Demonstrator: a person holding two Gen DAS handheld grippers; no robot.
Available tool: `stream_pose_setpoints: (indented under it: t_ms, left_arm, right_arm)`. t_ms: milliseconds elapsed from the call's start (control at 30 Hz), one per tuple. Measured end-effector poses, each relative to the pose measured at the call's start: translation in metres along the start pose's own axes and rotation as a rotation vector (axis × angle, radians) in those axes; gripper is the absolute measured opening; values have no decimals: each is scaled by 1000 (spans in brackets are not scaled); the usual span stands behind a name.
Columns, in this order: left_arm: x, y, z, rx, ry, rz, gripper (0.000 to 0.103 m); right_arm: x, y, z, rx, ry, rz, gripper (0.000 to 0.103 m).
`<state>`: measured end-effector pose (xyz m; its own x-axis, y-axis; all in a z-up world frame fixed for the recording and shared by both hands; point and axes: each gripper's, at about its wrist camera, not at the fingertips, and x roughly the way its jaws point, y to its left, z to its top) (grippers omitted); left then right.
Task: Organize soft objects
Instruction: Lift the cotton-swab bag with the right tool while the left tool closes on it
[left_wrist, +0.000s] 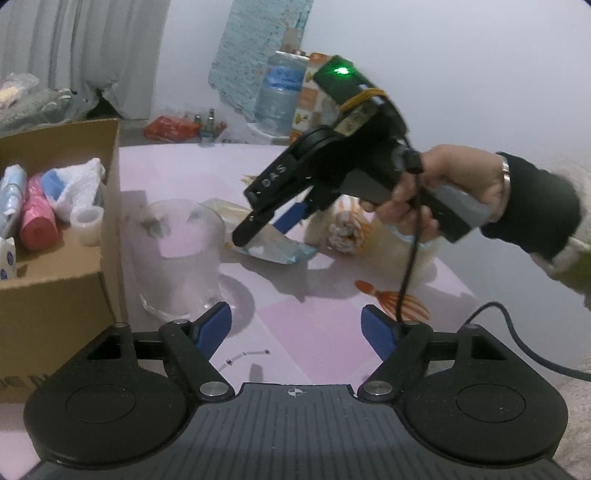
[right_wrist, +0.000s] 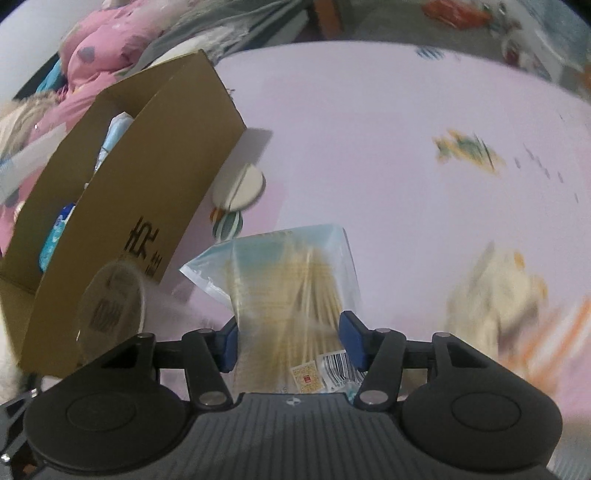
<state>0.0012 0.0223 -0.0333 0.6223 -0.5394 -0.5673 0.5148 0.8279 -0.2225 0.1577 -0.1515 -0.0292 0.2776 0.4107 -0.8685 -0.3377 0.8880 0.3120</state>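
A cardboard box (left_wrist: 55, 258) stands at the left edge of the pink table (left_wrist: 295, 332), open at the top; inside it lie a pink bottle (left_wrist: 37, 218), a white folded cloth (left_wrist: 81, 184), a roll of clear tape (left_wrist: 88, 223) and pale blue packets; a clear glass cup (left_wrist: 181, 254) stands just beside the box, between it and the right gripper (left_wrist: 258, 229); a rolled towel with orange stripes (left_wrist: 347, 229) lies near the person's hand (left_wrist: 443, 195), which wears a dark sleeve; beyond the table stand a large water bottle (left_wrist: 280, 92) and a red packet (left_wrist: 171, 127).

The clear plastic packet of thin wooden sticks (right_wrist: 291, 299) lies on the table and sits between the blue pads (right_wrist: 351, 338) of the right gripper (right_wrist: 291, 339); the pads appear to press its two sides, so the right gripper grips the packet, which reaches forward past the fingertips toward the box.

The left gripper (left_wrist: 295, 325) hangs low over bare table, its jaws spread wide with nothing between them, well apart from the packet.

The right gripper's arm bears the letters "DAS"; the packet carries a barcode (right_wrist: 338, 367) and a small yellow-and-red label, too small to read; the box side shows dark printed characters (right_wrist: 146, 247), not legible.
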Motion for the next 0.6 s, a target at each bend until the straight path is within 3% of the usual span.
stream_pose_setpoints:
  t_ms: [267, 367, 467, 600]
  left_arm:
    - [4, 0, -8, -29, 70, -90, 84]
    - [10, 6, -9, -75, 107, -142, 84]
    - [19, 13, -9, -133, 147, -185, 84]
    - [37, 26, -8, -232, 210, -221, 83]
  right_arm:
    - [-29, -6, -76, 188, -27, 111, 30]
    - [-38, -2, -102, 222, -48, 177, 33]
    - [-43, -3, -119, 245, -75, 226, 45]
    - [-52, -14, -133, 279, -175, 255, 46]
